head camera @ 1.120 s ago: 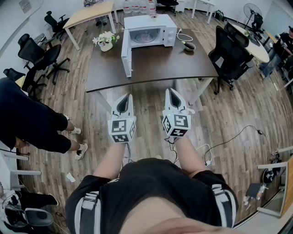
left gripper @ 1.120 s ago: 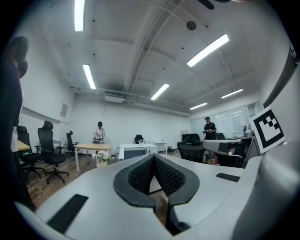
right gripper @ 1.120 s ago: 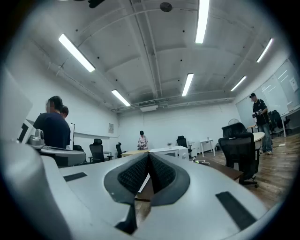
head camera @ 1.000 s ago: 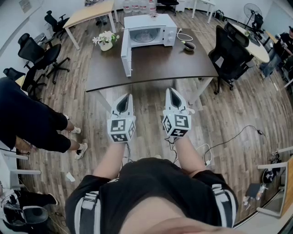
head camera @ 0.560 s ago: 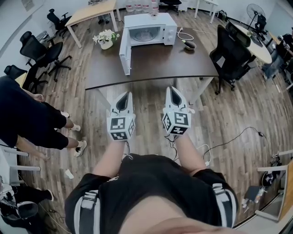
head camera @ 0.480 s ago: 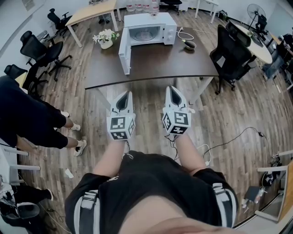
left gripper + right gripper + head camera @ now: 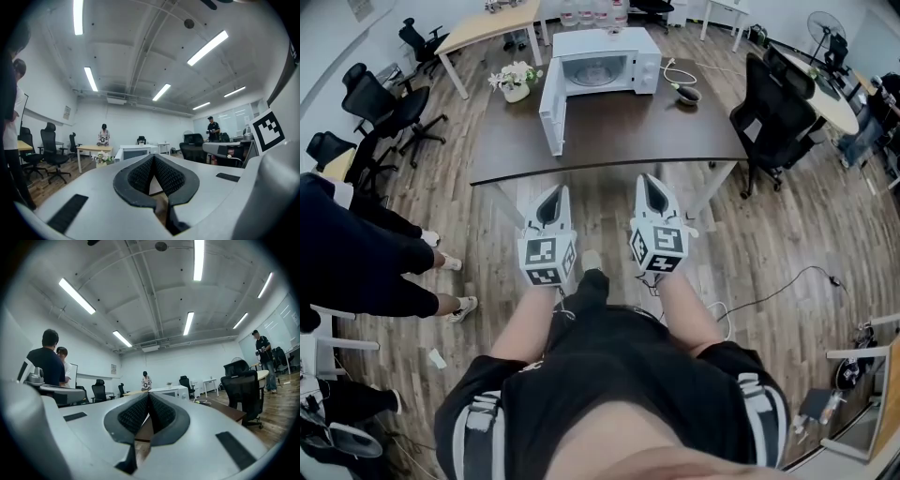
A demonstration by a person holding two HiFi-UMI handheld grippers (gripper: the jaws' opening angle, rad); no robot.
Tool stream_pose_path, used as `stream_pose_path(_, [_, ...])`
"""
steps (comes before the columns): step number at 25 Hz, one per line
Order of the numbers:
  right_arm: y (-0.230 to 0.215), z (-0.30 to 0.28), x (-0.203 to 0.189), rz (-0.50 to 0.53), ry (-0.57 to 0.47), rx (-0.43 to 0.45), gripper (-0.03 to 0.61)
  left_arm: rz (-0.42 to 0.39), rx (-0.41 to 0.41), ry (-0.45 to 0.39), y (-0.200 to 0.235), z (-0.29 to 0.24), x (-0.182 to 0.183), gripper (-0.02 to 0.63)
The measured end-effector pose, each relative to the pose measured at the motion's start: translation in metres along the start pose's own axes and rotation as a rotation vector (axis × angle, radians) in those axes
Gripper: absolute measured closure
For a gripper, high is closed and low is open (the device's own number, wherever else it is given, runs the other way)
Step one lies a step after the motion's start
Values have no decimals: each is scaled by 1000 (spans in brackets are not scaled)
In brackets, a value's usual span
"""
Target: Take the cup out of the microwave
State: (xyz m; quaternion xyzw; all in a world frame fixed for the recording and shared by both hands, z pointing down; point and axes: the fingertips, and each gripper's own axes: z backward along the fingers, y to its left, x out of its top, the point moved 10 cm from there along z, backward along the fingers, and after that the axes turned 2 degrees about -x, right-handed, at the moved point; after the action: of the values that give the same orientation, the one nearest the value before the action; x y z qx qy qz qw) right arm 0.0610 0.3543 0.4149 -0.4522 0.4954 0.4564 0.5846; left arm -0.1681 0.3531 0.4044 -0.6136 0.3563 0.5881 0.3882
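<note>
Barely begun: you stand short of the dark brown table (image 7: 675, 131) with your left gripper (image 7: 553, 193) and right gripper (image 7: 649, 181) both pinched shut on nothing, the door of the white microwave (image 7: 605, 58) already open, and the cup, not discernible inside it, yet to be reached.

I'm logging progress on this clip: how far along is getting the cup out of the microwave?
Done: the door of the microwave stands open. In hand: nothing; the left gripper and right gripper are both shut and empty, short of the table. Left: reach in, grip the cup, too small to make out inside, and lift it out.
</note>
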Motion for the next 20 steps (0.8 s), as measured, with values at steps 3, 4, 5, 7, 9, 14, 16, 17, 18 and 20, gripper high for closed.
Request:
stream_pose_path(3, [-4,-15,-6,0,-10,0,578,-4,0,-8,4,-13,-6,612])
stream_pose_path(4, [-6,-22,-8,-2,-12,-1,577,-10,-1,-10,6,-19,-7,612])
stream_pose_path(5, [-7,-30,-9,-5,-12,-2,578,-17,-2,-10,8,-26,-8,612])
stream_pose_path(7, [-12,-48,-12,-11,-5,-2,578,-27,-6,-9,13,-43,-11,612])
stream_pose_path(9, [-17,-71,-14,-21,3,-2,578,-23,-12,-7,20,-65,-12,612])
stream_pose_path(14, [-32,-140,-20,-17,9,-13,578,-17,-21,-10,47,-132,-12,612])
stream_pose_path(16, [-40,-171,-25,-13,16,-16,578,-16,-26,-2,60,-163,-15,612])
stream_pose_path(17, [-44,-187,-28,-10,19,-19,577,-15,-28,6,67,-179,-17,612])
stream_pose_path(18, [-48,-204,-30,-9,23,-23,578,-14,-31,14,75,-196,-18,612])
stream_pose_path(20, [-57,-238,-34,-10,37,-30,578,-5,-37,27,91,-231,-19,612])
